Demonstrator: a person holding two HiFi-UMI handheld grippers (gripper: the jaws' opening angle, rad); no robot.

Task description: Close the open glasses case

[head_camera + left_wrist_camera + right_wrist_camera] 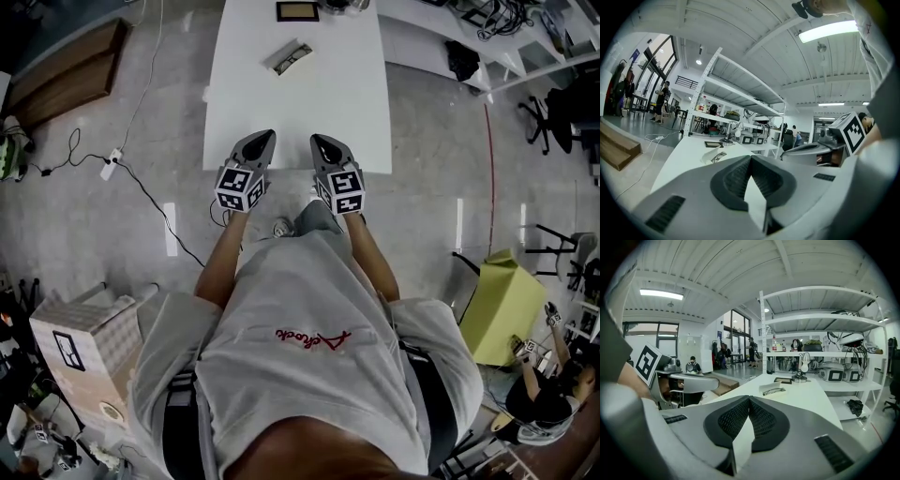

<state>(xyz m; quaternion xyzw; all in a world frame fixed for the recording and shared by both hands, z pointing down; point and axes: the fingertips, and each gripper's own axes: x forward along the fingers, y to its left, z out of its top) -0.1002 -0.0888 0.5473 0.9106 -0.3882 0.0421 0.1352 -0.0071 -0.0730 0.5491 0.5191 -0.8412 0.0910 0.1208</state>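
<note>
Both tools narrow. Left gripper (263,141) (750,157) has its jaw tips together with nothing between them. Same for the right gripper (320,142) (749,398). Both are side by side over the near edge of the white table (281,112), pointing towards the far end. The glasses case (288,57) (714,156) (773,389) is lying open on the far part of the table, well apart from both. A dark frame (297,11) lies beyond it at the far edge.

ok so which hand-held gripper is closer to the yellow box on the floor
Right. The right hand-held gripper is at the table edge, with the yellow box on the floor to its right. The left hand-held gripper is beside it, on its other side.
</note>
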